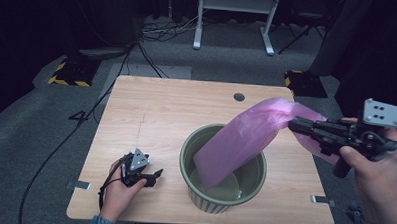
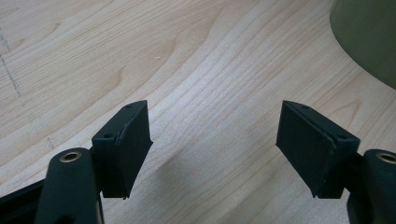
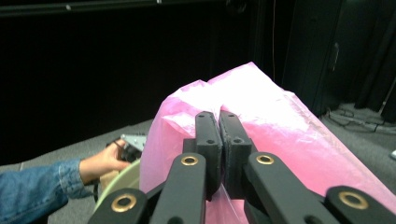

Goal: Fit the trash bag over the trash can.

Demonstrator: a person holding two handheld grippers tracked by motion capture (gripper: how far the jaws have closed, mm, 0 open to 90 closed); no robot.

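Observation:
A pink plastic bag hangs slanted, its lower end inside the green ribbed bin near the table's front. My right gripper, held level at the right, is shut on the bag's upper edge. In the right gripper view the jaws pinch the pink bag at my right gripper, and the bin's rim shows at lower left. My left gripper rests low on the table left of the bin, open. The left gripper view has my left gripper with its jaws wide apart over bare wood, the bin at upper right.
The wooden table has a small round hole near its far edge. Cables and black-and-yellow floor blocks lie beyond the table, with a white frame's legs farther back.

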